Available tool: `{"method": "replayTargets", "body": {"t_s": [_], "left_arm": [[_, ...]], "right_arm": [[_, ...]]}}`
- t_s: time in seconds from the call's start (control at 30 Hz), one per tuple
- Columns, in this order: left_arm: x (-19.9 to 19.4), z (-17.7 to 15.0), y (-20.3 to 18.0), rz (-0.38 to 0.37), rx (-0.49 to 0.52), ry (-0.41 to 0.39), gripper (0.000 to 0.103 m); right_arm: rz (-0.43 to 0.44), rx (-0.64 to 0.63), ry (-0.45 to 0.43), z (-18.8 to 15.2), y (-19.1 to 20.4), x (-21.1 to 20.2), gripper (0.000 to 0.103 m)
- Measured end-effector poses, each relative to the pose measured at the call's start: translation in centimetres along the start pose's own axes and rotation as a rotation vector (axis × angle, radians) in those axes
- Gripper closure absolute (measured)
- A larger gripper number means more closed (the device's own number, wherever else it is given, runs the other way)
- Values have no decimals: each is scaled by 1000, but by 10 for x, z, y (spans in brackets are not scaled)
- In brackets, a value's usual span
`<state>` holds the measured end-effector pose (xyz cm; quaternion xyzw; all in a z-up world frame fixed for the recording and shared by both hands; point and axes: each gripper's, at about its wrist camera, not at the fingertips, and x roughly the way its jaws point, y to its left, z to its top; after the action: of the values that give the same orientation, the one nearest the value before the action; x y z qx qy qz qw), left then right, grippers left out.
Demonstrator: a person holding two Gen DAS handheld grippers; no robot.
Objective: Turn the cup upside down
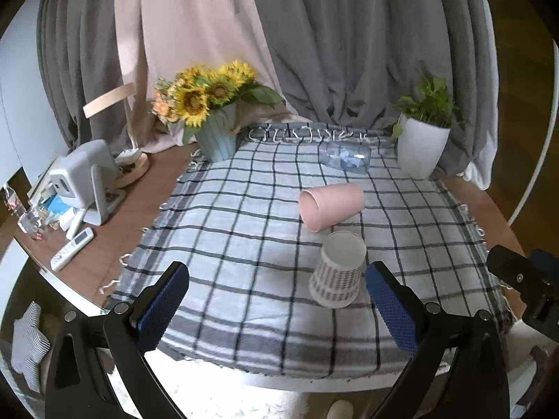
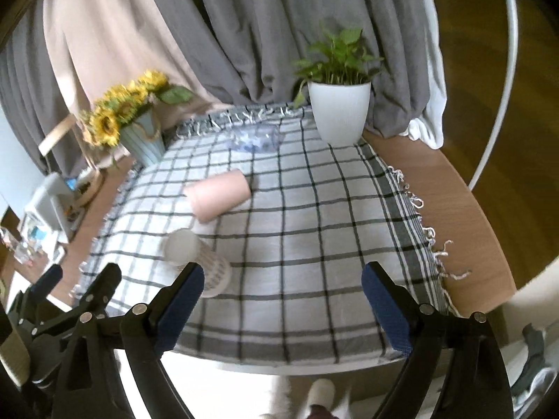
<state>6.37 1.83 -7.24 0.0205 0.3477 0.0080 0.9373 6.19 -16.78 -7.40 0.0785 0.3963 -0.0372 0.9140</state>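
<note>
A white paper cup (image 1: 338, 269) with grey markings stands upside down on the checked cloth (image 1: 244, 244), base up. It also shows in the right wrist view (image 2: 199, 258). A pink cup (image 1: 330, 206) lies on its side just behind it, and also shows in the right wrist view (image 2: 218, 193). My left gripper (image 1: 276, 300) is open and empty, held near the table's front edge, with the paper cup just inside its right finger. My right gripper (image 2: 283, 300) is open and empty, to the right of the paper cup. Its black body (image 1: 524, 286) shows at the left view's right edge.
A sunflower pot (image 1: 213, 118) stands at the back left and a white plant pot (image 1: 422, 139) at the back right. A clear plastic container (image 1: 344, 157) lies between them. A grey device (image 1: 84, 181) and a remote (image 1: 71, 248) sit on the wooden tabletop at left. Curtains hang behind.
</note>
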Motion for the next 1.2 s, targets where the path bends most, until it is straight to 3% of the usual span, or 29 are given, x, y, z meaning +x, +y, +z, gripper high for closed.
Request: {"method": "replayTargets", "body": {"t_s": [0.5,0.67,1.2], "left_arm": [[-104,-27,59,-64,9,-90,0],[-132,-33,63,-39,4,-144,0],[-168,-44,69,-35,-6,-214,0]], "right_arm": [[-77,2,-202,-55,59,-119,10],[-58,-3,-260,-73,63,-147,9],[-30,-41,-275,-89,68,-170,9]]}}
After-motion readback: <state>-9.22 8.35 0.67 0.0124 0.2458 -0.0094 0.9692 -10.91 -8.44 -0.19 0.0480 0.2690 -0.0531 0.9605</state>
